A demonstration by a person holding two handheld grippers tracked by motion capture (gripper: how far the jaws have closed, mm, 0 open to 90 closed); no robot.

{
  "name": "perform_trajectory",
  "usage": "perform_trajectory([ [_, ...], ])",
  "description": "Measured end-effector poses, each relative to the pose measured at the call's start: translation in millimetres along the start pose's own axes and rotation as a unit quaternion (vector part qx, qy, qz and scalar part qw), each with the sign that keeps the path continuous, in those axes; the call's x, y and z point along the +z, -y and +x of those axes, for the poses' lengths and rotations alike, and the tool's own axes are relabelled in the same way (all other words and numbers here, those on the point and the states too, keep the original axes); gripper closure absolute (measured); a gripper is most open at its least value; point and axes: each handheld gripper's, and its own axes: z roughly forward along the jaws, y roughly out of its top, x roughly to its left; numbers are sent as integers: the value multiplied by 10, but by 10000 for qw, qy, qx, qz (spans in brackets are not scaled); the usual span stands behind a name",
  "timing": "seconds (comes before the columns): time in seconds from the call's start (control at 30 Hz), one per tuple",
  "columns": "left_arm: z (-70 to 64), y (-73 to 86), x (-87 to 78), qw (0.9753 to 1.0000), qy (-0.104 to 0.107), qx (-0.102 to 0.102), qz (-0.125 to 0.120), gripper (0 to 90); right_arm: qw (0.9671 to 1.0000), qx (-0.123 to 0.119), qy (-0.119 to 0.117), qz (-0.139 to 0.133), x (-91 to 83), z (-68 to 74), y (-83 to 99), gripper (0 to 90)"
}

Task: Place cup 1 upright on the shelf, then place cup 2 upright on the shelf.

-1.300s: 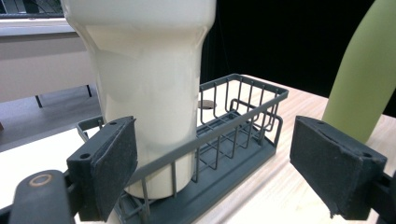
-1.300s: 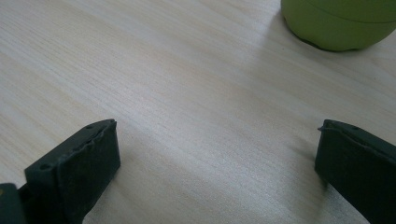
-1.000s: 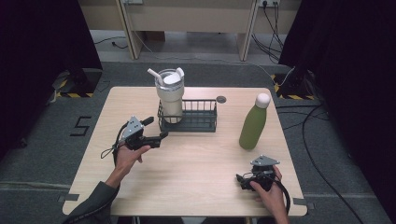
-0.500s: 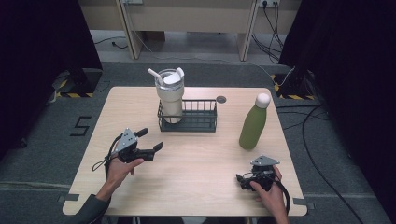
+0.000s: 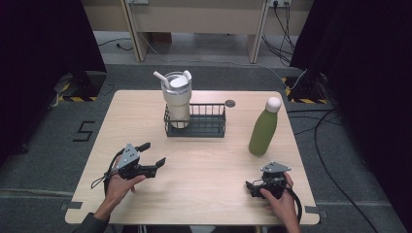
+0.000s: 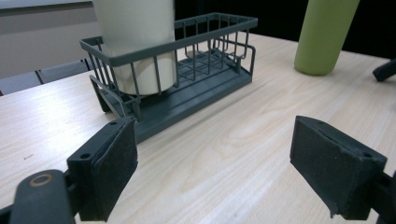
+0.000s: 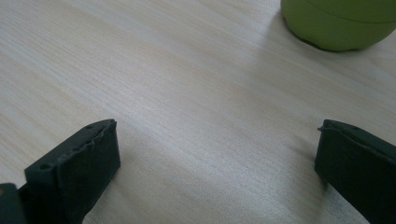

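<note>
pale wood table [image 5: 204, 194], wire basket [image 5: 195, 121] at centre, cream tumbler [image 5: 176, 99] inside its left end. left gripper [image 5: 156, 154] near basket's front-left, right gripper [image 5: 251, 186] well apart; both gaping, empty. probably between steps; next, green bottle [image 5: 263, 128] right of basket.

Ahead of my left gripper [image 5: 151, 154], the wire basket [image 5: 196, 120] sits on the table [image 5: 204, 170], a tumbler [image 5: 176, 98] standing in its left end. The bottle [image 5: 263, 128] stands right of the basket, just beyond my right gripper [image 5: 252, 186], which rests near the table's close edge.
</note>
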Motion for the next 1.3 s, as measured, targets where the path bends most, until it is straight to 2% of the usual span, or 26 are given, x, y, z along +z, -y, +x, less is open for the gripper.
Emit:
perform_trajectory([
  [0.13, -46, 51, -40, 9998, -25, 147, 134, 148, 10000, -22, 11, -15, 0, 1, 1, 9],
  [0.23, -61, 91, -61, 9997, -9, 101, 215, 148, 10000, -44, 15, -20, 1, -2, 0, 9],
  [0.33, -70, 128, -73, 9993, -42, 172, 341, 148, 10000, -47, 16, -20, 0, -2, 0, 9],
  [0.43, -83, 177, -104, 9987, -8, 32, 500, 148, 10000, -48, 16, -21, 1, -2, 0, 9],
  [0.63, -107, 218, -130, 9974, -11, 21, 714, 148, 10000, -47, 15, -20, 1, -2, 0, 9],
  [0.67, -117, 232, -128, 9965, -29, 87, 830, 149, 10000, -50, 16, -20, 0, -2, 0, 9],
  [0.7, -117, 232, -128, 9965, -29, 87, 830, 149, 10000, -50, 16, -20, 0, -2, 0, 9],
  [0.77, -123, 268, -110, 9946, -30, 107, 1033, 149, 10000, -47, 16, -24, 1, -1, 0, 9],
  [0.93, -109, 318, -78, 9907, -36, 65, 1358, 149, 10000, -30, 17, -21, 0, 2, 1, 9],
  [1.0, -108, 339, -65, 9884, -28, 69, 1515, 149, 10000, -27, 17, -20, 0, 2, 1, 10],
  [1.03, -108, 348, -61, 9875, -15, 78, 1572, 149, 10000, -28, 16, -20, 0, 2, 1, 9],
  [1.1, -109, 348, -62, 9873, -8, 83, 1585, 150, 10000, -49, 16, -21, 0, -2, 0, 9],
  [1.2, -106, 356, -56, 9844, -73, 92, 1756, 149, 10000, -49, 15, -21, 1, -2, 0, 9],
  [1.23, -106, 356, -56, 9844, -73, 92, 1756, 149, 10000, -50, 15, -21, 0, -2, 0, 9],
  [1.27, -115, 367, -32, 9784, -92, 194, 2057, 150, 10000, -52, 12, -24, 1, -2, 0, 9],
  [1.3, -118, 366, -29, 9777, -64, 219, 2086, 142, 10000, -55, 6, -17, -1, 0, 0, 10],
])
